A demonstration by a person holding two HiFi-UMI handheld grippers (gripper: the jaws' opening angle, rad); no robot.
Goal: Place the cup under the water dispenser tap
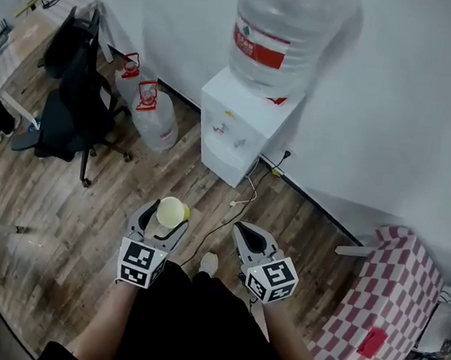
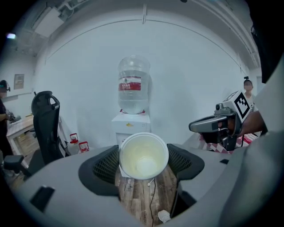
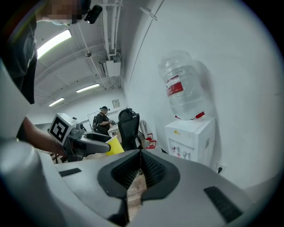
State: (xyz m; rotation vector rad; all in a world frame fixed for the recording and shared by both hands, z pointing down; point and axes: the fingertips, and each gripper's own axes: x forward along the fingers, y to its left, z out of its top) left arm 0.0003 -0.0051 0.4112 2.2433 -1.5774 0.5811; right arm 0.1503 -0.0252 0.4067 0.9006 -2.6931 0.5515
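Note:
A yellow paper cup (image 1: 172, 211) sits mouth-up between the fingers of my left gripper (image 1: 166, 213), which is shut on it. In the left gripper view the cup (image 2: 143, 156) shows its empty inside, pressed by both pads. The white water dispenser (image 1: 245, 120) stands against the wall ahead, a large clear bottle (image 1: 281, 27) on top and its taps (image 1: 229, 135) on the front. Both grippers are well short of it, above the wood floor. My right gripper (image 1: 245, 236) hangs beside the left one, shut with nothing in it; its pads (image 3: 140, 156) meet at the tip.
A black office chair (image 1: 77, 92) and two spare bottles with red handles (image 1: 148, 109) stand left of the dispenser. A cable (image 1: 234, 209) runs across the floor in front of it. A red-checked table (image 1: 391, 293) is at the right. A person (image 3: 103, 119) stands far back.

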